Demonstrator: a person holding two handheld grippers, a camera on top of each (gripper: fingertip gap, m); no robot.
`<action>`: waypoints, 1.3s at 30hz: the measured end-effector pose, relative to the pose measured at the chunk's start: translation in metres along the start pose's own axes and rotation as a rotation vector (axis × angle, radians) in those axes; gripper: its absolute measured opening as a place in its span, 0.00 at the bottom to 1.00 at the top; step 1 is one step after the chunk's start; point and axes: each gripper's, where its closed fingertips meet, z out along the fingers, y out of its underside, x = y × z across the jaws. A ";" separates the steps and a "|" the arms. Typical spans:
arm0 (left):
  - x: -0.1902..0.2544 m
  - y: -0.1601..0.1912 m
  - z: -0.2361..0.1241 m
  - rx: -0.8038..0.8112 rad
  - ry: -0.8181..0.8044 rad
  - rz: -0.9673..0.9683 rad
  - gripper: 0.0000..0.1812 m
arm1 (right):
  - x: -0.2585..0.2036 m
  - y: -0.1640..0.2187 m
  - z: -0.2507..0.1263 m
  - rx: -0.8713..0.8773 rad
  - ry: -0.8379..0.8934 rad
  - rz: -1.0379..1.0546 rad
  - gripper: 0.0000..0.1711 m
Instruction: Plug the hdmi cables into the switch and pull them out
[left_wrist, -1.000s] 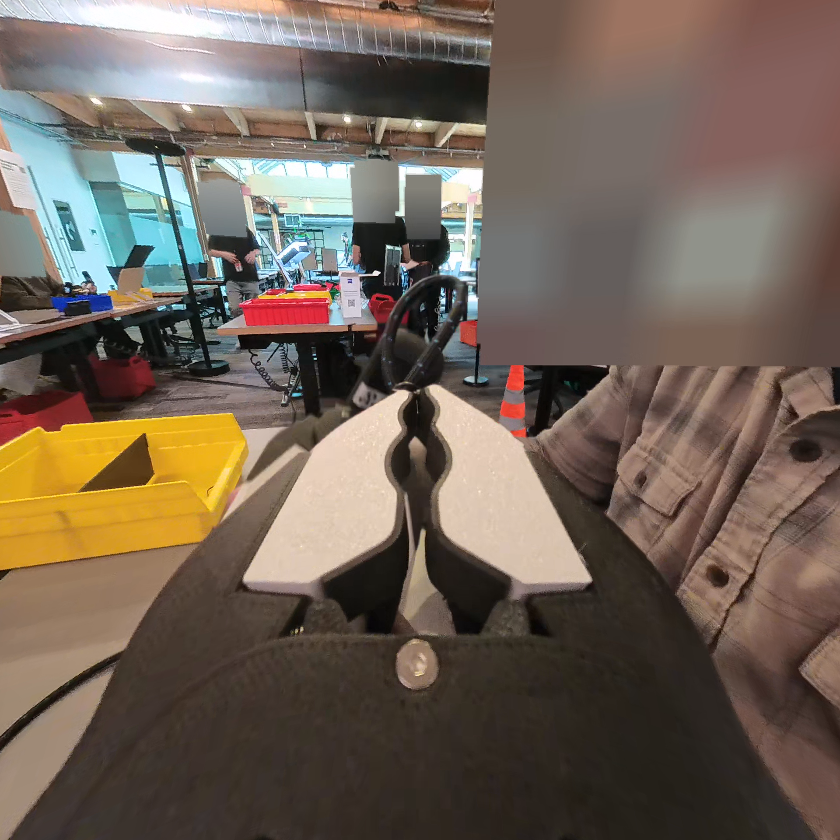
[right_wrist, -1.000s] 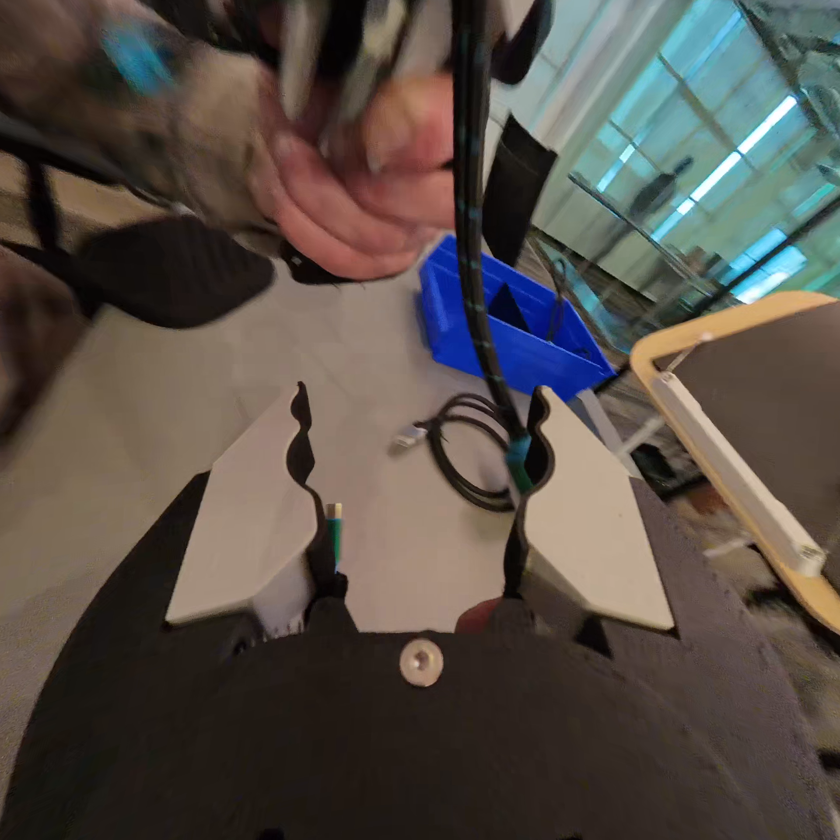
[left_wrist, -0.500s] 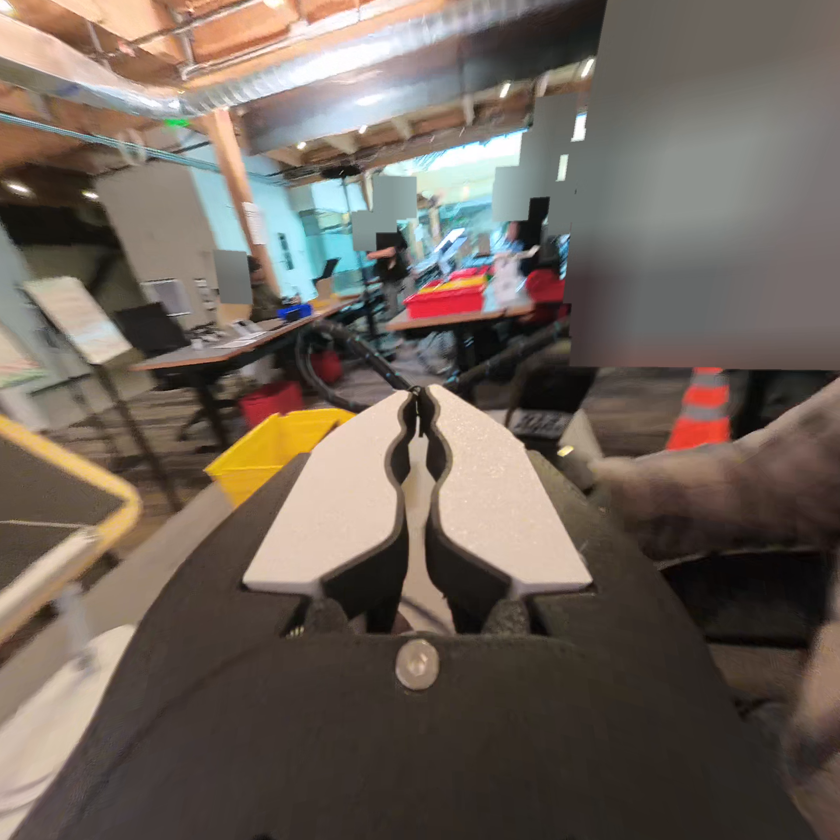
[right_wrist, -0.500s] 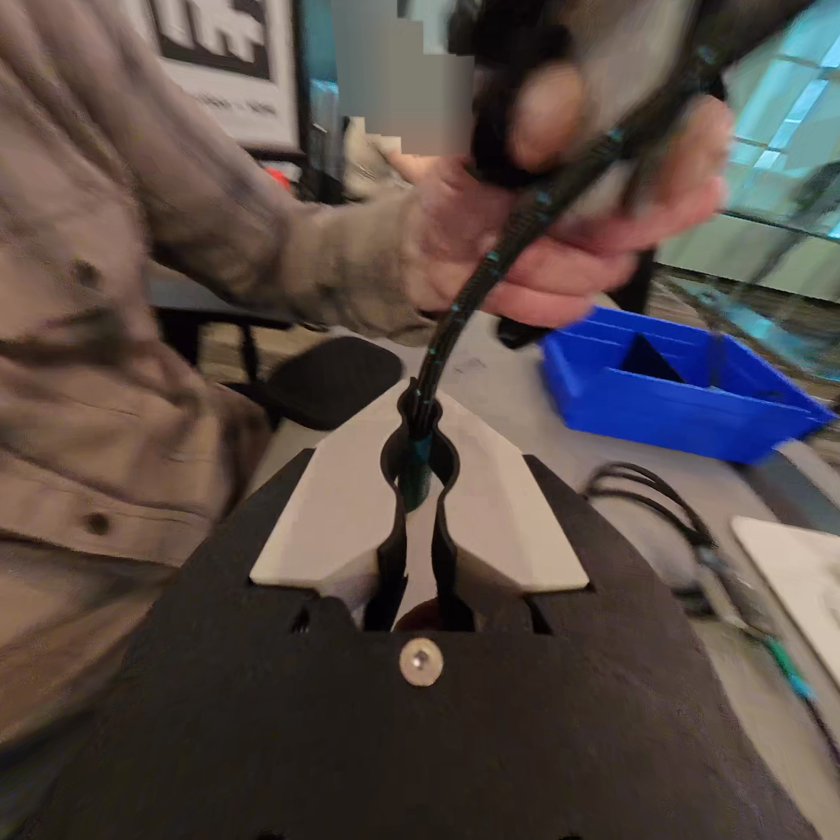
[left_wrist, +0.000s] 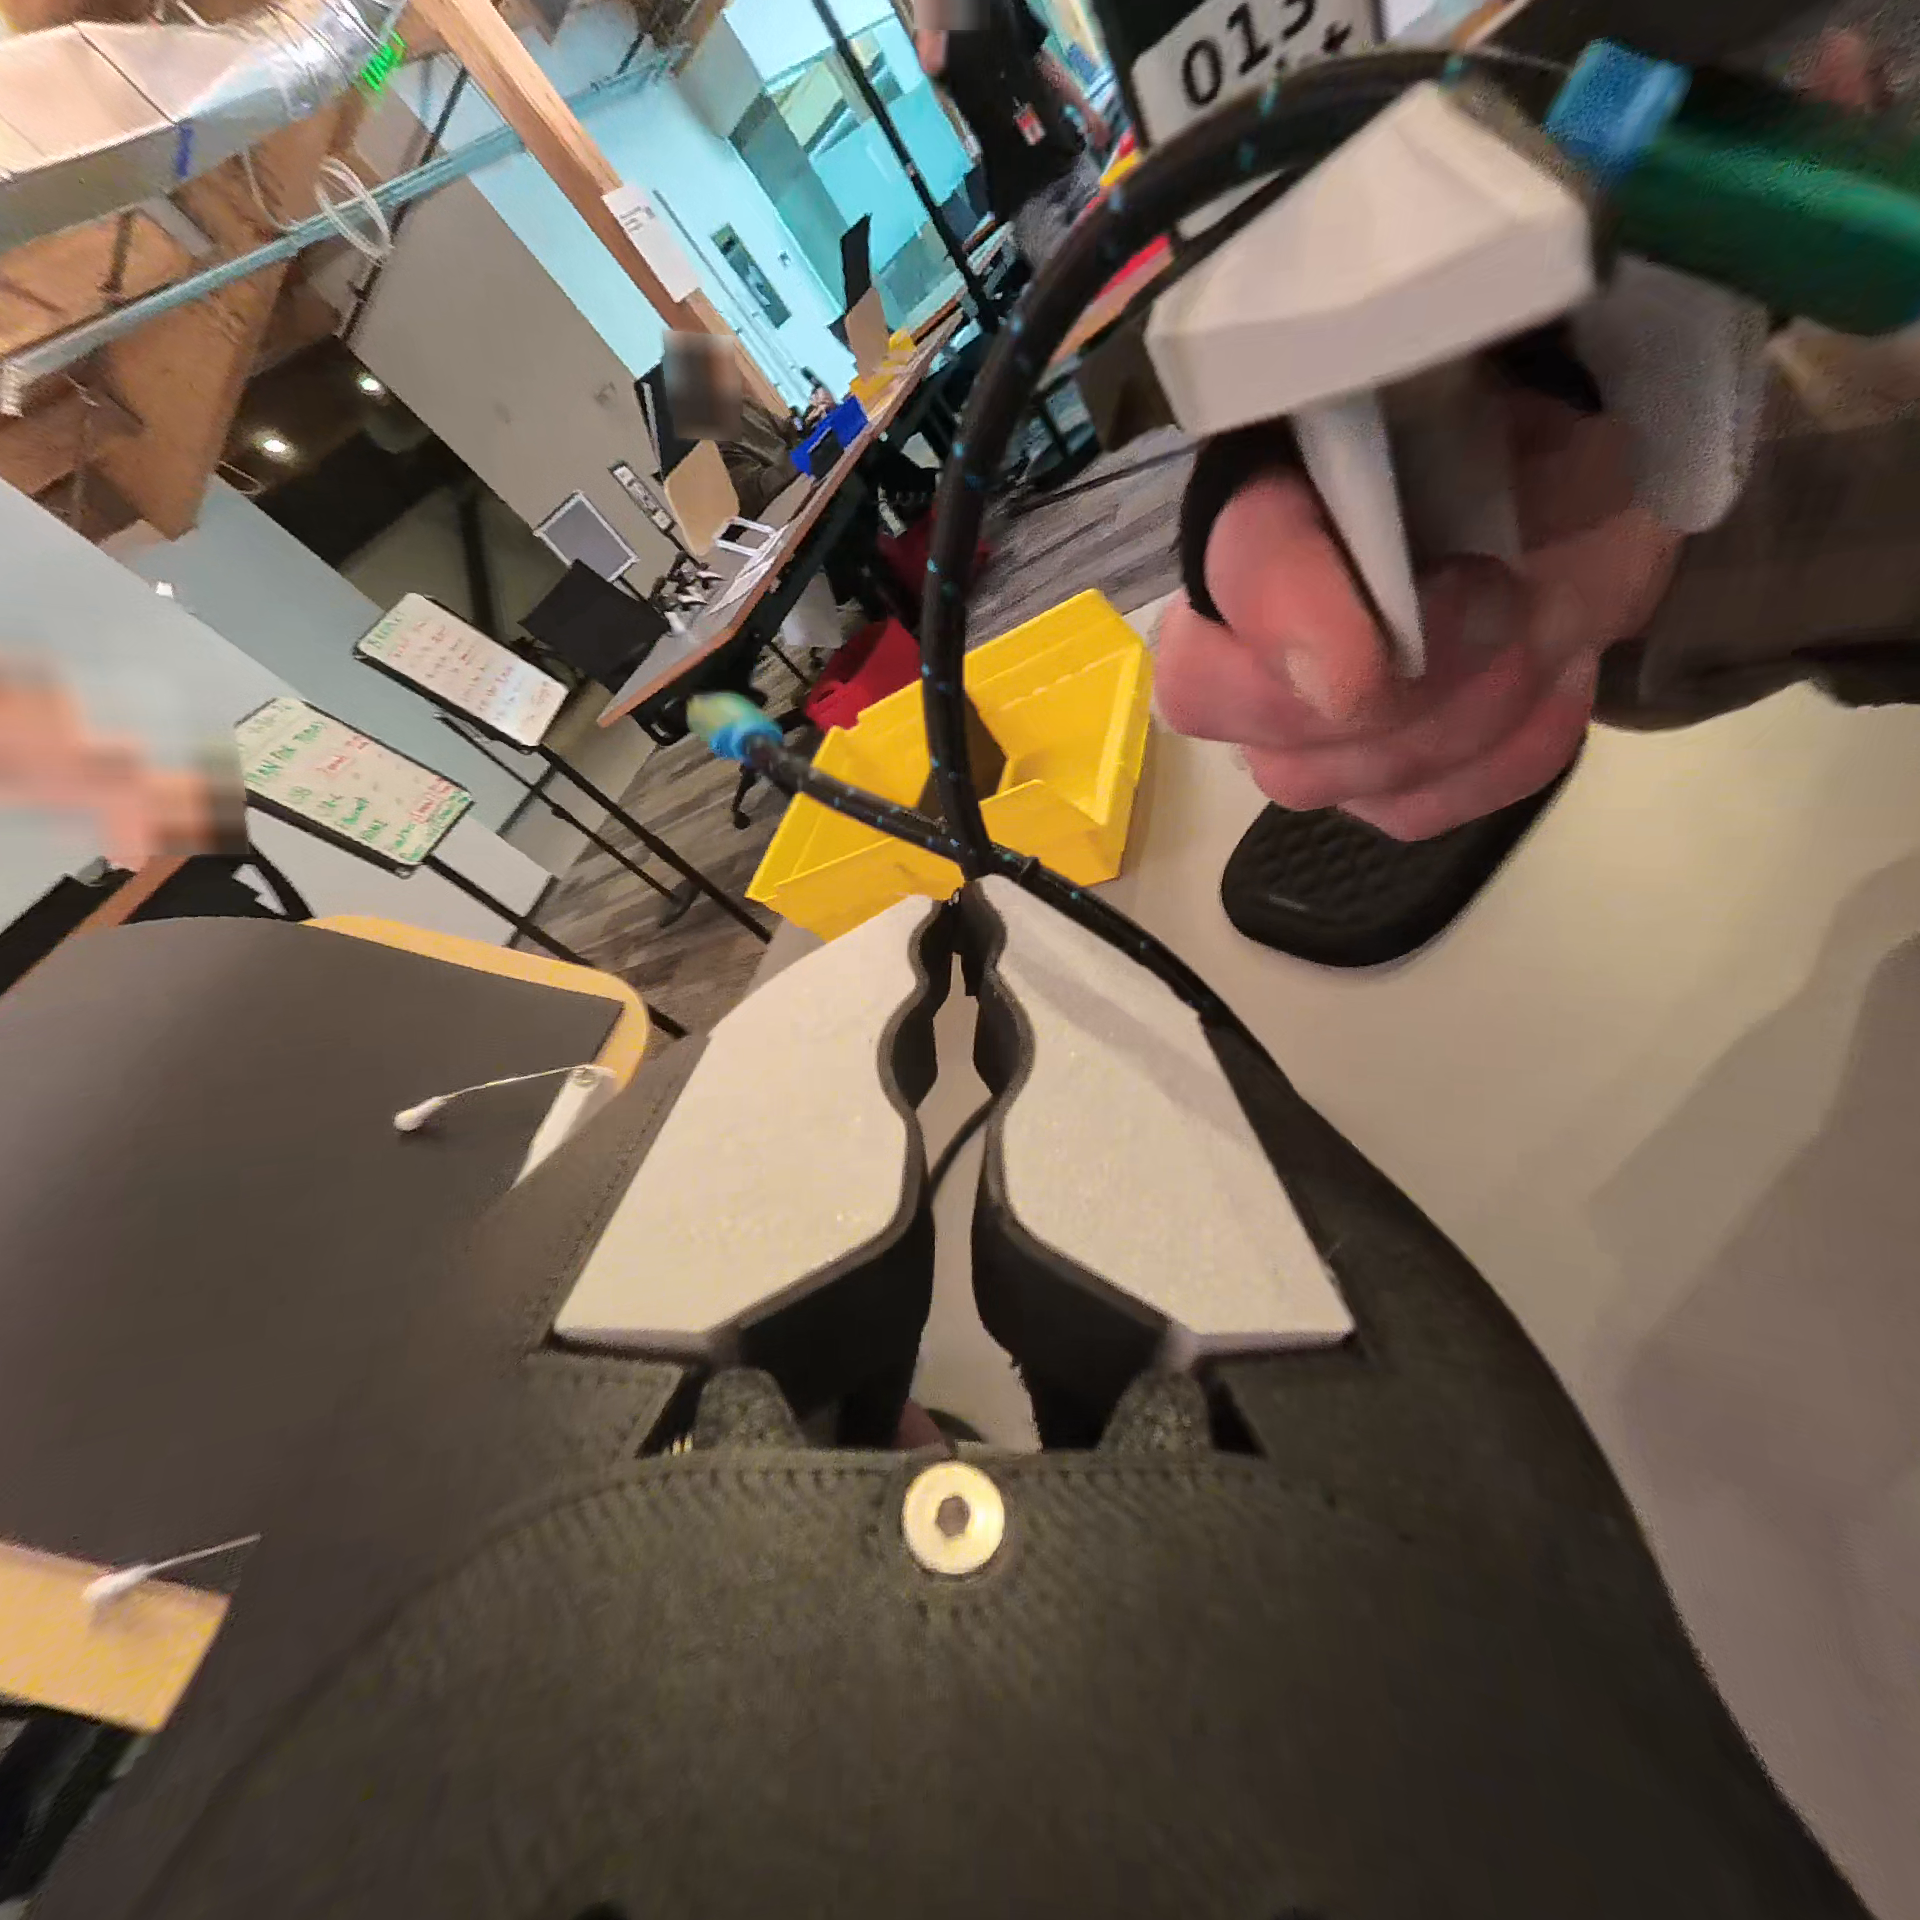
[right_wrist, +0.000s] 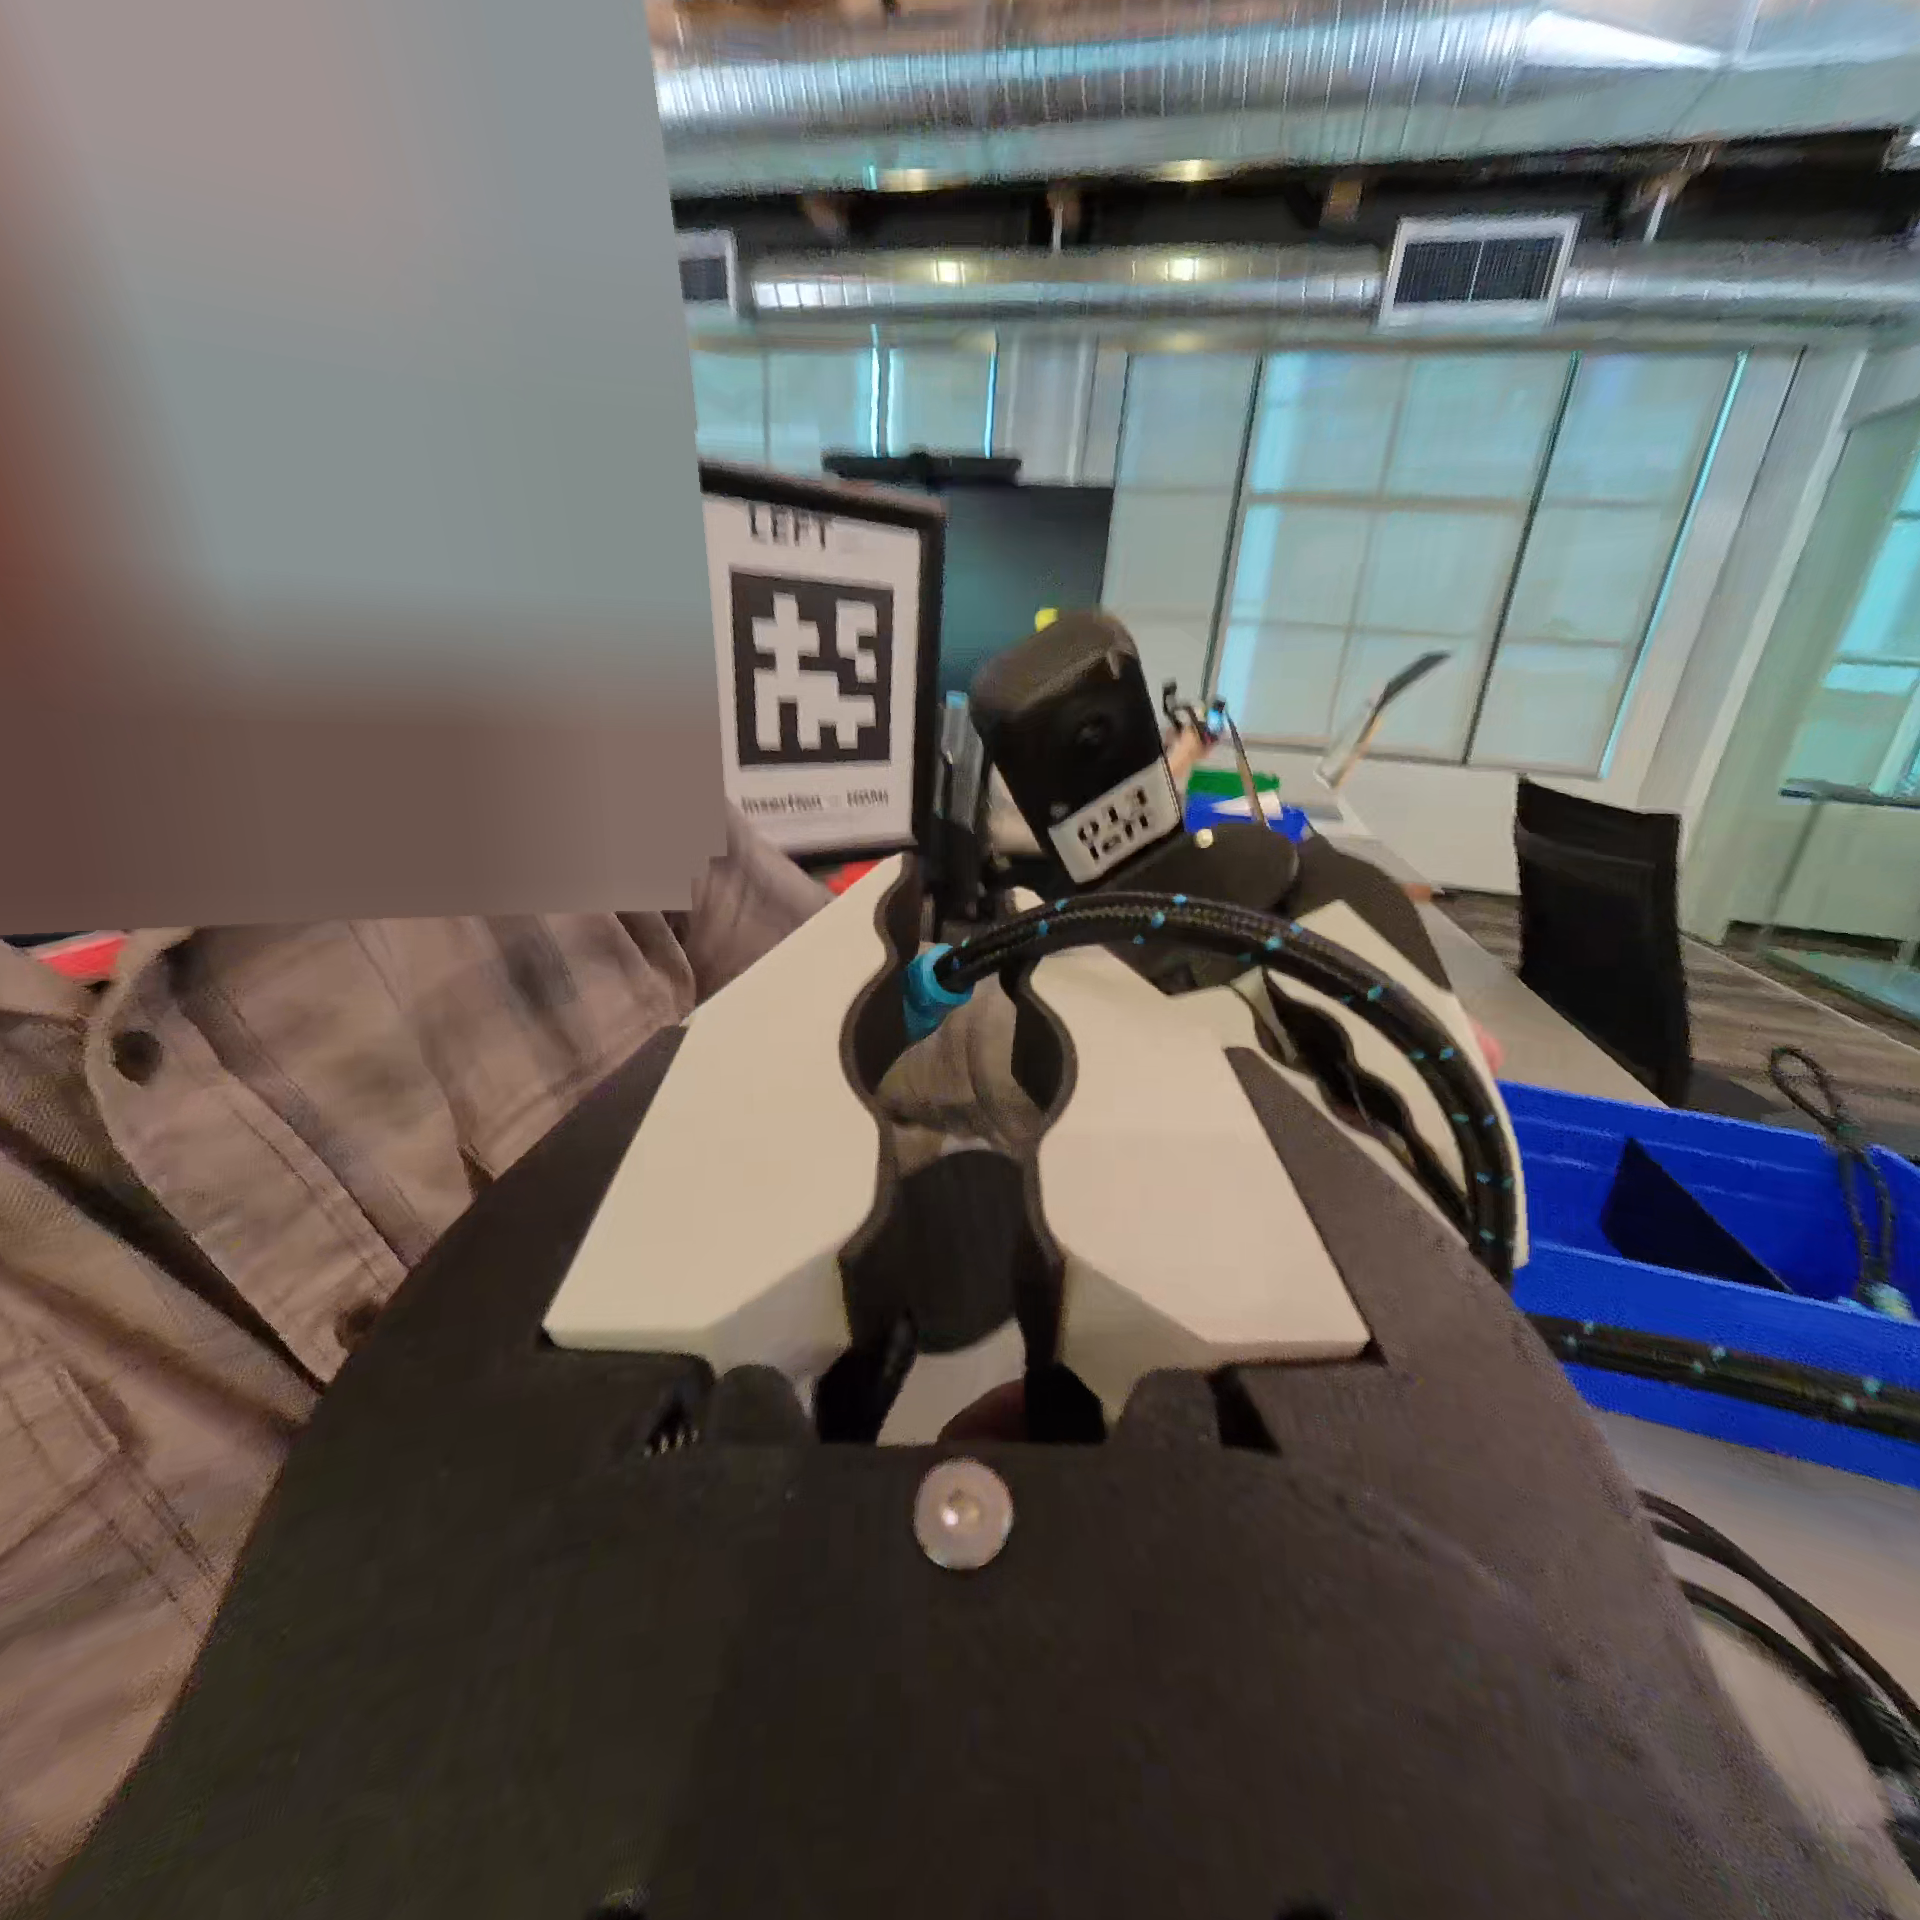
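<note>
The left gripper (left_wrist: 961, 914) has its fingertips pressed together, pinching the cable (left_wrist: 951, 582). The right gripper (right_wrist: 961, 935) is partly parted around the cable's end, held up by a hand (left_wrist: 1382, 665).

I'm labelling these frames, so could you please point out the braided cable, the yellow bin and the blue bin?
braided cable (left_wrist: 940, 623): left wrist view, on its black loop.
yellow bin (left_wrist: 1049, 665): left wrist view, on its rear wall.
blue bin (right_wrist: 1662, 1299): right wrist view, on its front wall.
</note>
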 end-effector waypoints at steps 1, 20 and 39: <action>0.002 0.002 0.000 0.005 0.009 -0.020 0.01 | 0.001 -0.003 -0.002 0.031 -0.003 0.021 0.07; 0.005 0.044 -0.005 -0.031 0.022 -0.240 0.00 | -0.005 0.061 -0.023 0.023 0.096 0.171 0.42; 0.070 -0.002 -0.011 0.137 0.361 -0.207 0.00 | 0.039 0.085 -0.038 -0.337 0.092 -0.060 0.69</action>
